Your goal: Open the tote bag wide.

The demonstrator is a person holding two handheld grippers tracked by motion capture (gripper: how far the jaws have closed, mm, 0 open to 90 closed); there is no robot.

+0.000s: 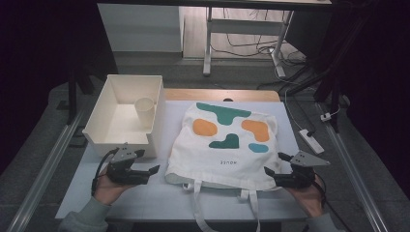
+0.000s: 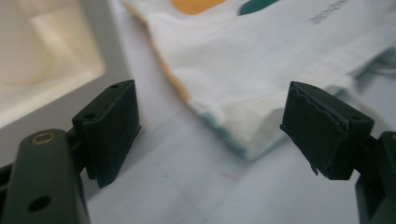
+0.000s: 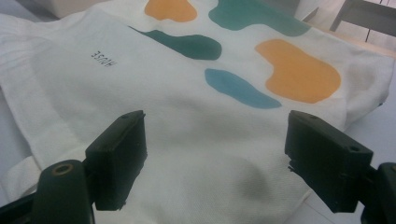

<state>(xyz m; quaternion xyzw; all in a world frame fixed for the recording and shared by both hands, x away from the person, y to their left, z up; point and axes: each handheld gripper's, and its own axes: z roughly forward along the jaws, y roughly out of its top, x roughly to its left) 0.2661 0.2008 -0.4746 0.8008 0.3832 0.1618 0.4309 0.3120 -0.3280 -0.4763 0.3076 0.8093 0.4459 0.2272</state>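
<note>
A white tote bag (image 1: 227, 145) printed with orange, green and blue blobs lies flat on the table, its handles (image 1: 198, 203) trailing toward the near edge. My left gripper (image 1: 150, 162) hovers open just left of the bag's near-left corner (image 2: 243, 135), jaws wide apart and empty. My right gripper (image 1: 274, 165) stands open at the bag's near-right corner, its jaws spread over the cloth (image 3: 210, 135) with nothing between them. A cream box (image 1: 123, 116) at the left holds a paper cup (image 1: 145, 111).
The white tabletop (image 1: 159, 198) shows bare in front of the bag and beside the box. A power strip (image 1: 312, 140) lies at the table's right edge. Metal rails (image 1: 43, 174) run along both sides. Desk legs and cables stand beyond the table.
</note>
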